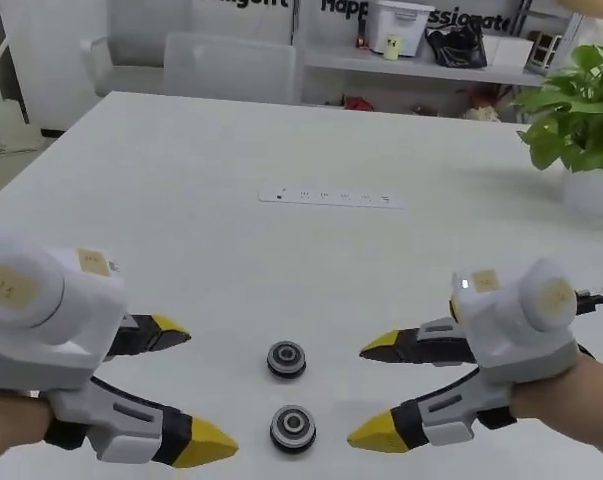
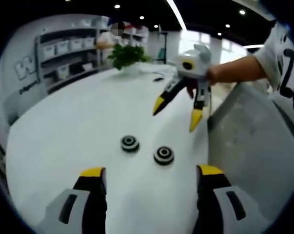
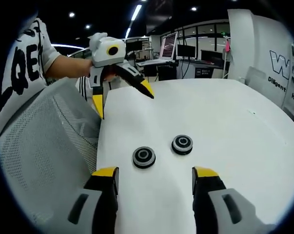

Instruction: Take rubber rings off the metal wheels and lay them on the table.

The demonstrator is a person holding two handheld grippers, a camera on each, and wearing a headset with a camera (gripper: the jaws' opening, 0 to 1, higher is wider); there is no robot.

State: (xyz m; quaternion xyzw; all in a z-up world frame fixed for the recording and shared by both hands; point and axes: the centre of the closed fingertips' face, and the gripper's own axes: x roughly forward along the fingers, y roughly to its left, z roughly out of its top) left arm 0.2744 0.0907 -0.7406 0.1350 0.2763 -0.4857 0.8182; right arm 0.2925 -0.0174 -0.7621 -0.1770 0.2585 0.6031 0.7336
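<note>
Head view: two metal wheels [image 1: 286, 359] sit close together on the near part of the white table [image 1: 281, 150]. Their dark rubber rings [image 1: 275, 428] are on. The left gripper [image 1: 203, 385] is left of them and the right gripper [image 1: 359, 392] is right of them. Both grippers have their jaws spread wide and hold nothing.

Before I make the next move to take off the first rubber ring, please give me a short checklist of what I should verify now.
1. Left gripper open: ok.
2. Right gripper open: ok.
3. Near wheel and far wheel lie flat, apart, between the grippers: ok.
4. Dark outer ring present on each wheel: ok.
5. Bare table beside the wheels for laying rings: ok.
6. How tightly the rings sit: cannot tell.
</note>
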